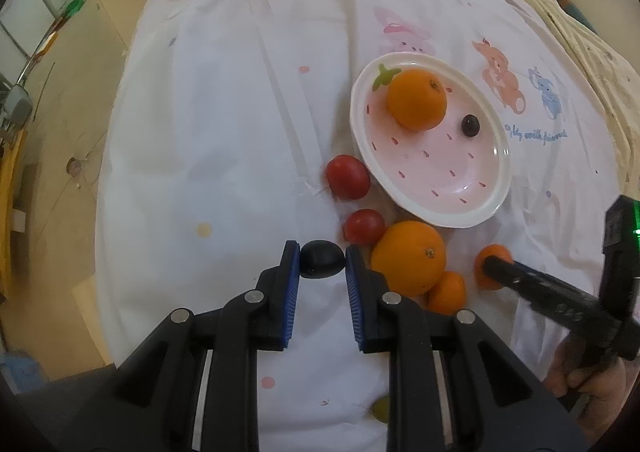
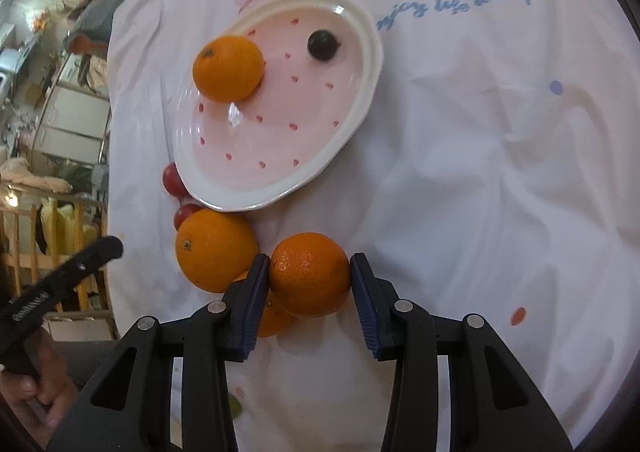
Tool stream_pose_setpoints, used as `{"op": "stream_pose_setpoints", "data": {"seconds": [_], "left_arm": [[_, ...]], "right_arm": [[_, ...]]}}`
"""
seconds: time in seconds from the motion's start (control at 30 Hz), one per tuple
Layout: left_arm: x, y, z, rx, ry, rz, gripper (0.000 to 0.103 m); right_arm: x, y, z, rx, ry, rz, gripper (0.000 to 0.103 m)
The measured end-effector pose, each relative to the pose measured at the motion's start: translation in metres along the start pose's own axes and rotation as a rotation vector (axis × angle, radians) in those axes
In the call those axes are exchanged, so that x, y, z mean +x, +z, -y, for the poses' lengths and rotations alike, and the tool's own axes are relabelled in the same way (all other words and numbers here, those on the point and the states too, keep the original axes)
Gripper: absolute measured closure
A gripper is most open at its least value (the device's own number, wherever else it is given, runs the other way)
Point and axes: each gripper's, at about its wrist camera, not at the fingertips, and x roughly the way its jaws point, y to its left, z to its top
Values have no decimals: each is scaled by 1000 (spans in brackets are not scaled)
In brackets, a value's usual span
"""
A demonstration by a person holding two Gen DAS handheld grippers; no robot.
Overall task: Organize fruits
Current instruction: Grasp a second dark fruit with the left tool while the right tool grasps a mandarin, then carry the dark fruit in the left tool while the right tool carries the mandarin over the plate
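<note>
Fruit count first, all placed against the pink oval plate (image 1: 496, 139) on the white printed cloth (image 1: 224, 99).

On the plate: one orange (image 1: 417, 99) near the far end, one dark grape (image 1: 470, 125) beside it. Two items aboard.

Off the plate, on the cloth along its near edge:
- two red tomatoes (image 1: 347, 176), (image 1: 364, 226), the first touching the rim or just short of it, the second just nearer you;
- one large orange (image 1: 409, 256) below the second tomato;
- one small orange (image 1: 448, 292) tucked against the large one, partly hidden;
- one more small orange (image 2: 309, 274), which sits between the pads of your right gripper (image 2: 310, 276);
- one dark grape (image 1: 322, 259), which sits between the pads of your left gripper (image 1: 322, 262);
- one pale green fruit (image 1: 380, 408), mostly hidden behind the left gripper's body, well back from the plate.

Your left gripper pinches the dark grape, both blue pads pressing its sides. Your right gripper's jaws hug the small orange, pads touching on both sides.

Tally: four oranges, two dark grapes, two tomatoes, one green fruit.

Your hand (image 1: 592, 384) shows on the right gripper's handle in the left wrist view.
</note>
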Motion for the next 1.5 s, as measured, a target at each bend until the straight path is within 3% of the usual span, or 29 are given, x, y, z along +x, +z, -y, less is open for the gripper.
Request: {"op": "stream_pose_setpoints", "data": {"seconds": [0.33, 0.57, 0.87, 1.17, 1.5], "left_arm": [[-19, -3, 6, 15, 13, 60, 84], [-50, -2, 14, 46, 30, 166, 84], [-89, 32, 35, 103, 6, 255, 84], [-65, 72, 57, 123, 5, 212, 84], [-5, 85, 67, 141, 39, 135, 84]], "right_arm": [[-39, -3, -3, 14, 43, 111, 60], [-67, -2, -14, -1, 77, 190, 60], [-121, 22, -29, -39, 141, 316, 60], [-122, 66, -42, -74, 143, 329, 60], [-76, 99, -28, -55, 117, 258, 60]]}}
